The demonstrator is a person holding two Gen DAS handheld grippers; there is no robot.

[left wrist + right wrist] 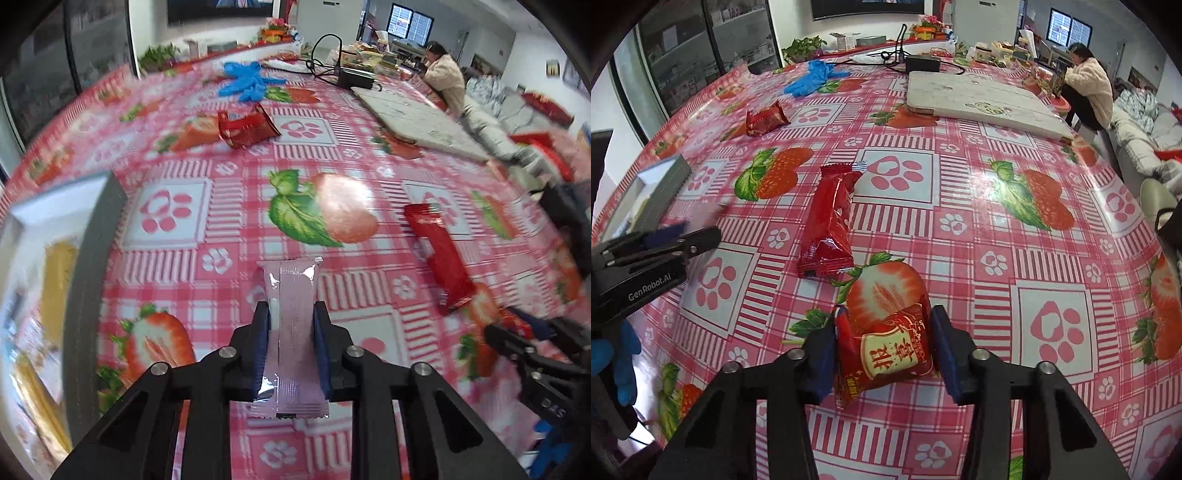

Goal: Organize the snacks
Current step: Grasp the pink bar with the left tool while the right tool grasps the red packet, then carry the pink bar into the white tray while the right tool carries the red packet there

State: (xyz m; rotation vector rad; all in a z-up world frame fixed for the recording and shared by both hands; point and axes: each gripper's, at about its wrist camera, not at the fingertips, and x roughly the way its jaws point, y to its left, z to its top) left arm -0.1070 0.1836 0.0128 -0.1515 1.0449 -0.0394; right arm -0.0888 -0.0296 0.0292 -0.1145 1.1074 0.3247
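My left gripper [290,328] is shut on a pink snack packet [291,332] and holds it above the strawberry tablecloth. My right gripper [884,339] is around a red snack packet with a yellow label [886,354]; its jaws stand on both sides of it, the left pad touching, the right one a little apart. A long red snack bar [829,221] lies just ahead; it also shows in the left wrist view [437,254]. Another red packet [245,127] lies farther back on the left. A grey box [92,258] holding yellow snacks stands at the left.
Blue gloves [245,81] lie at the far side. A white board [979,101] lies at the back right, with a black power unit and cables [354,75] behind it. A seated person [1087,85] is at the far right. The left gripper shows in the right wrist view [668,247].
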